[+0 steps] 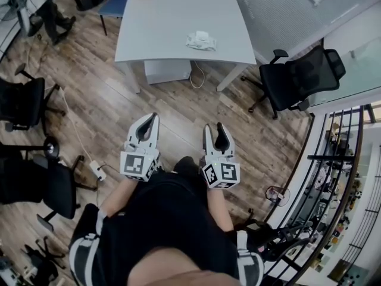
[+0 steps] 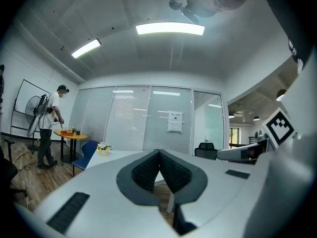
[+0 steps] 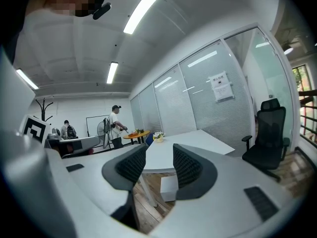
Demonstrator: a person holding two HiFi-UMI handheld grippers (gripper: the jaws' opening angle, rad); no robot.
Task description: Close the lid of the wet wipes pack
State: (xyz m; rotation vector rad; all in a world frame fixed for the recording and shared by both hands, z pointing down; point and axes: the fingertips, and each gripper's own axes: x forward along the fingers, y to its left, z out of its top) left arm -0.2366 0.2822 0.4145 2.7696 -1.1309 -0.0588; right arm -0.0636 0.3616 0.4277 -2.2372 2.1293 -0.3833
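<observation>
The wet wipes pack (image 1: 201, 41) lies on the white table (image 1: 166, 16) far ahead of me, small and pale, with something white raised on its top; how its lid stands is too small to tell. Both grippers hang level over the wooden floor, well short of the table. My left gripper (image 1: 153, 118) is shut with its pads (image 2: 148, 170) pressed together and nothing between them. My right gripper (image 1: 213, 127) is open, and through its empty gap (image 3: 158, 152) the table top shows. The pack is not seen in either gripper view.
A black office chair (image 1: 303, 76) stands right of the table, more chairs (image 1: 24, 100) at the left. A white box (image 1: 168, 70) sits under the table. A power strip (image 1: 97, 170) and cable lie on the floor. A person (image 2: 49, 128) stands by a round orange table.
</observation>
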